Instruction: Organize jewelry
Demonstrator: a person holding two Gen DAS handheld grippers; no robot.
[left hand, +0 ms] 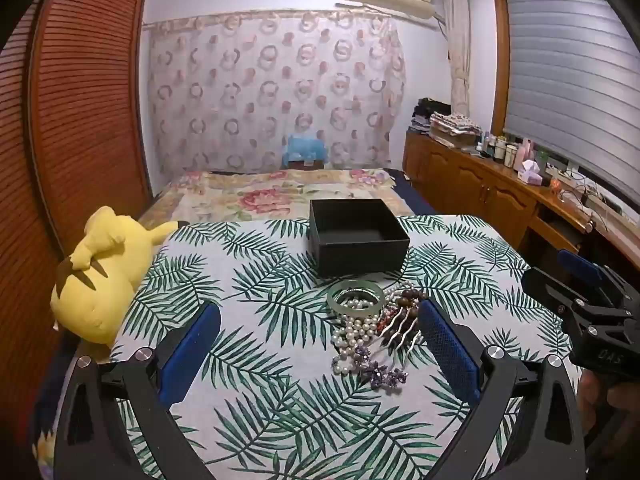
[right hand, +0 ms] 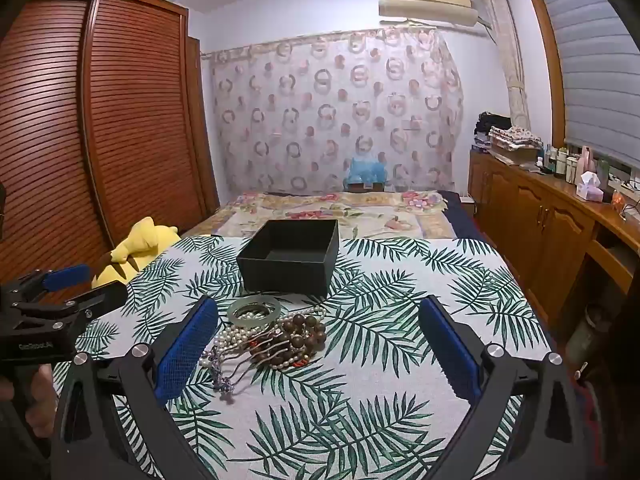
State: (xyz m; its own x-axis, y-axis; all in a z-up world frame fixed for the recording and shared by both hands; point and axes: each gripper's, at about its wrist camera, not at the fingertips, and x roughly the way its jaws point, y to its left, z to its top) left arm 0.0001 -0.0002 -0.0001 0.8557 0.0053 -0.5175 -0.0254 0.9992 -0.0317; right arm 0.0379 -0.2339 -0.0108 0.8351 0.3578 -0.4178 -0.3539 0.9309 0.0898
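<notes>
A heap of jewelry lies on the leaf-print cloth: a pale green bangle (left hand: 355, 295) (right hand: 255, 311), white pearl strands (left hand: 356, 330) (right hand: 236, 334), brown wooden beads (left hand: 406, 298) (right hand: 298, 334), a silver hair comb (left hand: 400, 330) and a purple crystal piece (left hand: 382, 374) (right hand: 222, 380). An open, empty black box (left hand: 356, 236) (right hand: 292, 256) stands just behind the heap. My left gripper (left hand: 320, 344) is open and empty, the heap near its right finger. My right gripper (right hand: 318, 346) is open and empty, the heap near its left finger.
A yellow plush toy (left hand: 100, 276) (right hand: 140, 246) lies at the table's left edge. Behind the table is a bed with a floral cover (left hand: 280, 196). A wooden wardrobe (right hand: 100, 120) stands left, a wooden cabinet with bottles (right hand: 560, 208) right.
</notes>
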